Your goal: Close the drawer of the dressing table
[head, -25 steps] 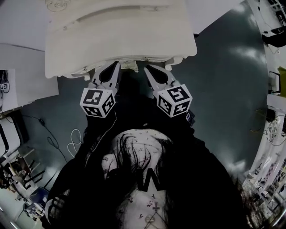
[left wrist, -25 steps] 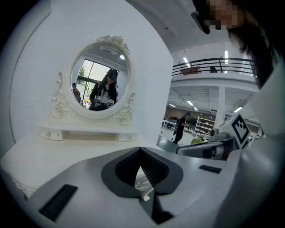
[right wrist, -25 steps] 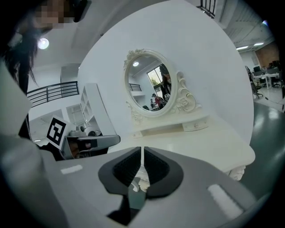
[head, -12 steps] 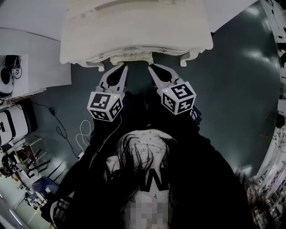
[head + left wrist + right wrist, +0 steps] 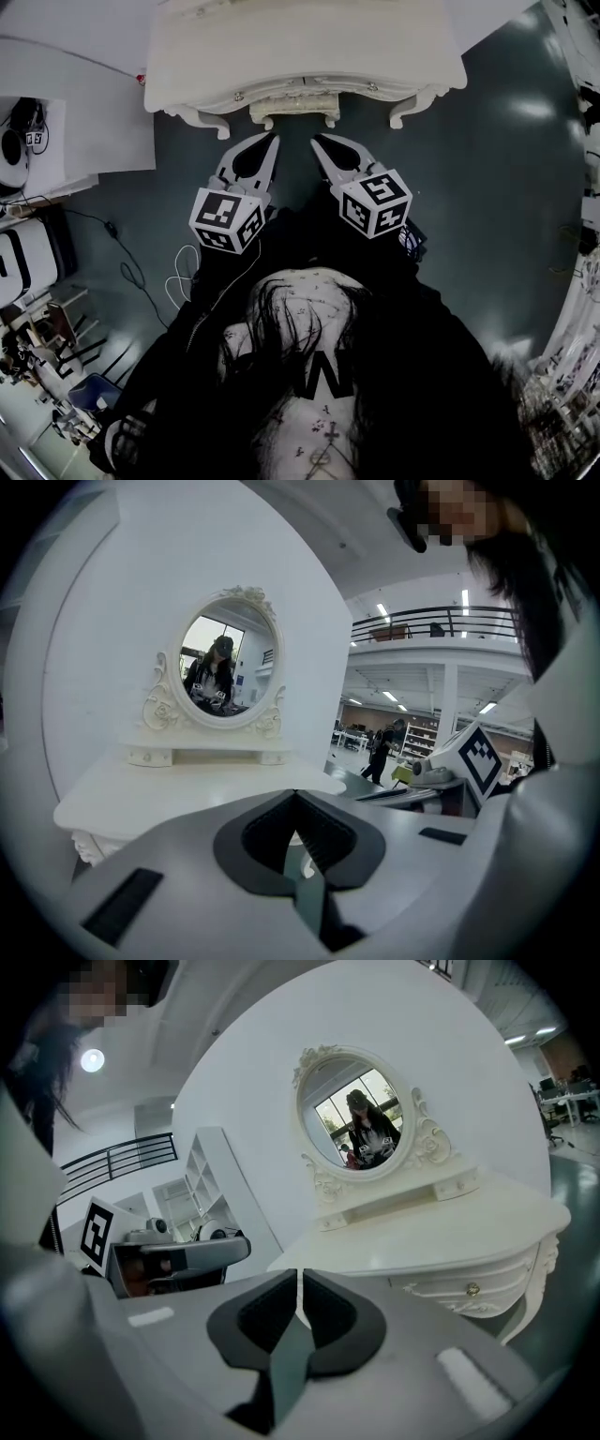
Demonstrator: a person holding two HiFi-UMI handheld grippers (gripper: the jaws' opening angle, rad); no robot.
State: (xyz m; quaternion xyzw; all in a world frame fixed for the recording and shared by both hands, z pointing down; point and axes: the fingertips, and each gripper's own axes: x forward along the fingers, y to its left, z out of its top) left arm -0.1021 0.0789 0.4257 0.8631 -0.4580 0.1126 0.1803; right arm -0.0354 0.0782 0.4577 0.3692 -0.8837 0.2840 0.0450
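The white dressing table (image 5: 309, 42) stands at the top of the head view, its drawer front (image 5: 295, 94) lying flush under the tabletop. My left gripper (image 5: 272, 139) and right gripper (image 5: 316, 141) hover side by side a short way in front of the drawer, touching nothing. Both are shut with nothing between their fingers. In the left gripper view the left gripper (image 5: 296, 794) points at the tabletop (image 5: 187, 794) and the oval mirror (image 5: 225, 672). Past the right gripper (image 5: 300, 1277) I see the drawer knob (image 5: 473, 1289) and the mirror (image 5: 361, 1115).
A white cabinet (image 5: 75, 122) stands left of the table. Cables (image 5: 178, 272) lie on the dark floor (image 5: 497, 187), with equipment (image 5: 19, 262) at the far left. A person's head and dark clothing fill the bottom of the head view.
Both grippers have drawn back from the drawer front, which they touched a second ago. The table now sits farther up in the head view, with a gap of floor before the fingertips.
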